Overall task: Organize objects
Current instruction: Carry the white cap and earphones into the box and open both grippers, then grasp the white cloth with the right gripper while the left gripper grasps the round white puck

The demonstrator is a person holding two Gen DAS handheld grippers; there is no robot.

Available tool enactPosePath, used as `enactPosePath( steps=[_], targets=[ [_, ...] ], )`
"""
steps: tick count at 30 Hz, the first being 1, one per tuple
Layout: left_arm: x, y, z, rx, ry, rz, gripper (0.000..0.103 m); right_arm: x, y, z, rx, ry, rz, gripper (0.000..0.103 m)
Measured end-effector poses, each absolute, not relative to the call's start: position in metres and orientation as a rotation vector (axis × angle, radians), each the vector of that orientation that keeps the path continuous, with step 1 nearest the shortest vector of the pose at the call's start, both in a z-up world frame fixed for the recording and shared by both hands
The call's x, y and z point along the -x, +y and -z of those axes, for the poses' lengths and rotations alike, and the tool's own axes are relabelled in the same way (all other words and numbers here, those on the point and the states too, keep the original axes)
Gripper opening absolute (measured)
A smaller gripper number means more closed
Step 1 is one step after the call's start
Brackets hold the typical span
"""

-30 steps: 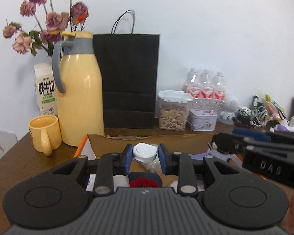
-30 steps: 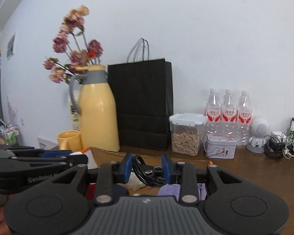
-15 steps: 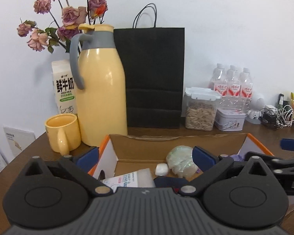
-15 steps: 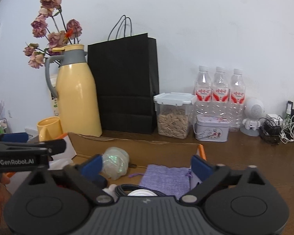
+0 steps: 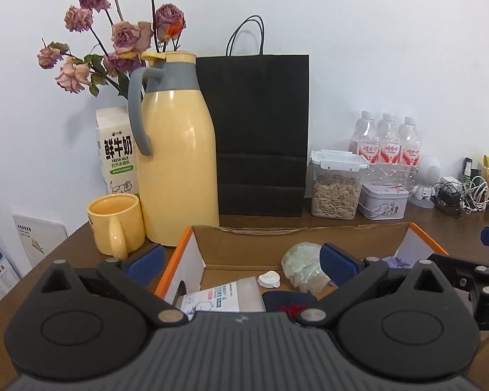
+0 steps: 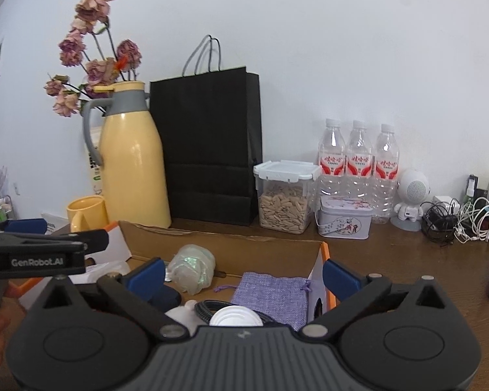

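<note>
Partly hidden behind both wide-open, empty grippers, left (image 5: 241, 259) and right (image 6: 243, 272): cardboard box (image 5: 277, 238) contents.

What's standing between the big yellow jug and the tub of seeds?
A black paper bag stands between the yellow jug and the seed tub, at the wall. Both views show it.

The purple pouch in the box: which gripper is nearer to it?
Right. The right gripper hangs open just above the purple pouch, which lies between its jaws. The left gripper, also open, is over the far side of the box.
</note>
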State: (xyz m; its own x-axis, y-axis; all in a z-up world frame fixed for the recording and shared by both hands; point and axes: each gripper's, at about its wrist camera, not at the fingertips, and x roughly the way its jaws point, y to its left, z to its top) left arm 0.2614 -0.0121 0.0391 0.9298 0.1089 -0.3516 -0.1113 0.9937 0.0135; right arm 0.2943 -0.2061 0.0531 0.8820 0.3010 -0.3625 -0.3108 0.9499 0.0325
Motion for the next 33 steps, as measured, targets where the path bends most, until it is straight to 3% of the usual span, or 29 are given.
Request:
enactPosePath(
  steps=[9, 33],
  targets=[
    [-0.22, -0.005, -0.04, -0.02, 0.38, -0.081, 0.103, -0.246, -0.204, -0.051, 0.099, 0.392, -0.349, 0.103],
    [-0.136, 0.025, 0.001, -0.008, 0.561, -0.092, 0.103, -0.185, -0.219, 0.024, 0.081, 0.711, -0.442, 0.103]
  ],
)
